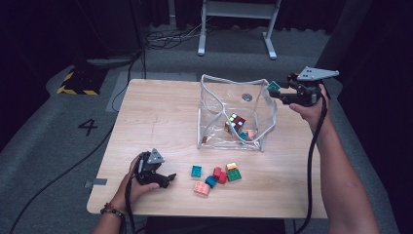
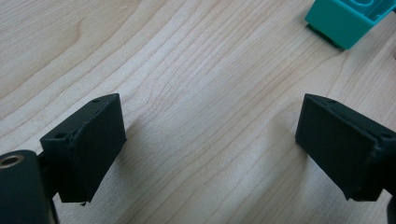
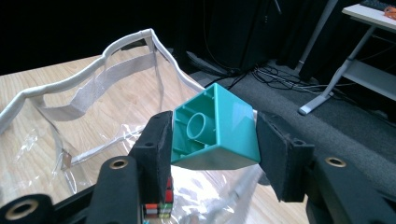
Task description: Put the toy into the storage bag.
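The right gripper [image 3: 212, 140] pinches a teal toy brick [image 3: 215, 129] between its two black pads, one on each side face. The right gripper view shows the brick's hollow underside, with its round tube, turned up and toward the camera; the brick is nearly cubic, so no long axis can be told. Just beyond and below the jaws lies the white-trimmed rim of the clear plastic bag [image 3: 88, 56], with a Rubik's cube [image 3: 159, 205] under the left jaw. The high view places that gripper [image 1: 280, 92] at the bag's [image 1: 234, 114] far right corner. The left gripper [image 2: 210, 140] rests low on the wooden table [image 2: 196, 70], jaws spread with nothing between them; a second teal brick [image 2: 348, 18] lies ahead to its right, among loose bricks [image 1: 219, 176].
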A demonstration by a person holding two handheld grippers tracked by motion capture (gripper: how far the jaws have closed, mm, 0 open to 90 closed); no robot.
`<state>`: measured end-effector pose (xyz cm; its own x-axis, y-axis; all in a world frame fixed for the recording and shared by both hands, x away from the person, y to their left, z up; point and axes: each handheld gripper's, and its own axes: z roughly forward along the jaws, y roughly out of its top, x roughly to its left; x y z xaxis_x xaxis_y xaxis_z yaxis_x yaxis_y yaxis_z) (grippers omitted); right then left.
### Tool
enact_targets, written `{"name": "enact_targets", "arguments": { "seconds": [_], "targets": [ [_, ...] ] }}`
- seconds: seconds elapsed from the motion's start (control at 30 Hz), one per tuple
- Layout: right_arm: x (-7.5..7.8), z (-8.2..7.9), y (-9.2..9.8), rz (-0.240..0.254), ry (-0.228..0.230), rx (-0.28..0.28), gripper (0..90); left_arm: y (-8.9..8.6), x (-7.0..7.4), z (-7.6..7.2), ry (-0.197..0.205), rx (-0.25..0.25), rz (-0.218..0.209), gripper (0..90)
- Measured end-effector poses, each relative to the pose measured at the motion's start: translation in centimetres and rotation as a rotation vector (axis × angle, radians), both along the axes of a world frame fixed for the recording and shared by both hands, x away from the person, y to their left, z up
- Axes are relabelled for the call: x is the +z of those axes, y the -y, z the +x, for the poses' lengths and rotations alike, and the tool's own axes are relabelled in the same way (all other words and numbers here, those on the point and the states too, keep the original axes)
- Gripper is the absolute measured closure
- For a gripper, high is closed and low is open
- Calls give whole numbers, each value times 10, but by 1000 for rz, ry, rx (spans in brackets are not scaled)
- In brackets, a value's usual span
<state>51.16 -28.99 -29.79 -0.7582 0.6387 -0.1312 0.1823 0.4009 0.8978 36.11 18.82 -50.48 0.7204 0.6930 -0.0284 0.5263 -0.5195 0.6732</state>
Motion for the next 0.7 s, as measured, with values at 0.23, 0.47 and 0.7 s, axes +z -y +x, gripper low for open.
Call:
{"name": "enact_targets", "arguments": {
  "seconds": [0.23,0.47,0.7],
  "targets": [
    [-4,10,-29,-61,-18,36,478,0,0,0,0,0,0,85],
    [-11,19,-51,-96,-52,84,478,0,0,1,-8,-8,2,85],
    [-17,27,-68,-174,-65,103,478,0,0,1,-7,-8,2,85]
  ]
}}
